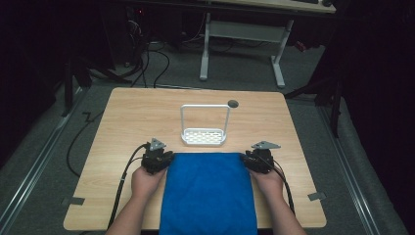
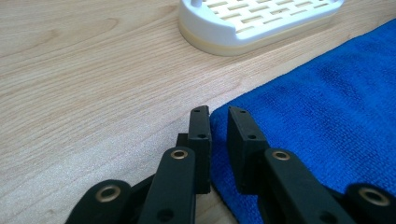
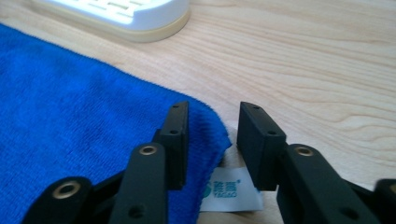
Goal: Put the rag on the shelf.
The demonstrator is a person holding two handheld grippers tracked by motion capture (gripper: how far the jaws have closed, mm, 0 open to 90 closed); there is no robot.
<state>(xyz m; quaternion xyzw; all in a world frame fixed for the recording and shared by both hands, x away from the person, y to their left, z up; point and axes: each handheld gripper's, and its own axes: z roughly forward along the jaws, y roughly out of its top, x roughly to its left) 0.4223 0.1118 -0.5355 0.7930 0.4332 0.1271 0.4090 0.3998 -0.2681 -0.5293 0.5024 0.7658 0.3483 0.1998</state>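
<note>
So we're at the grab-the-corners stage with the blue towel [image 1: 208, 193], which lies flat on the near half of the tabletop [image 1: 127, 112], just short of the white rack [image 1: 204, 136].

Left tool [image 2: 218, 112]: jaws nearly together around the towel's far left corner. The edge sits in the narrow gap, but we can't tell if the pads actually pinch it yet.

Right tool [image 3: 212, 106]: wider gap, straddling the far right corner, with the white label [image 3: 231, 193] poking out between the jaws. Not clamped, the right jaw stands clear of the cloth.

Next move, we reckon: close both fully on the corners before any lifting or folding, or one side slips out.
</note>
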